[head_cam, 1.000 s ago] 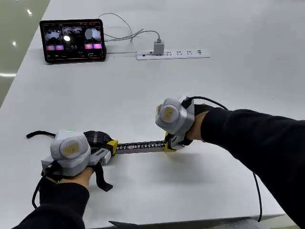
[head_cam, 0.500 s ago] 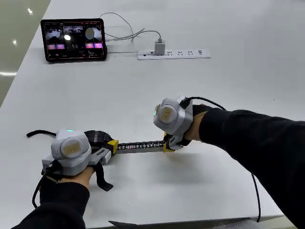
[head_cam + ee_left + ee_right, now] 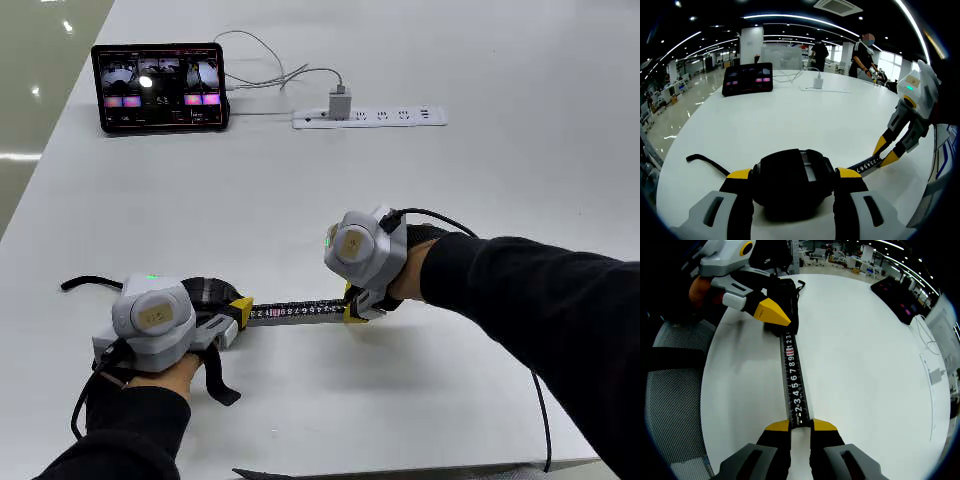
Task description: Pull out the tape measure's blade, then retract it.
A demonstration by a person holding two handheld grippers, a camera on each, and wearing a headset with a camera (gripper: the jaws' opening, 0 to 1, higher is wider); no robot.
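white worktop (image 3: pixel 420 200) carries everything. we see two dark sleeves reaching in over its near edge, one to each gripper.

tablet (image 3: pixel 160 86): propped near the far left corner, screen lit, facing us. white power strip (image 3: pixel 385 116): flat along the far edge, just right of the tablet, with a white charger (image 3: pixel 340 103) plugged into its left end. thin cables run from there toward the tablet.

left gripper (image 3: pixel 232 318): near the near left corner, green light on top. in the left gripper view its yellow-tipped jaws stand on either side of the black tape measure case (image 3: pixel 208 293) and press against it, so we read it as clamped on the case. the case rests on the worktop.

right gripper (image 3: pixel 356 308): well right of the left one, about midway along the near edge, pointing down and left. in the right gripper view its jaws are closed together on the free end of the blade (image 3: pixel 793 385).

the blade lies flat on the worktop between the two grippers, partly drawn out, printed numbers facing up, straight from the case mouth to the right gripper's tips.

a black wrist strap (image 3: pixel 85 283) trails from the case toward the left edge, lying loose on the surface.
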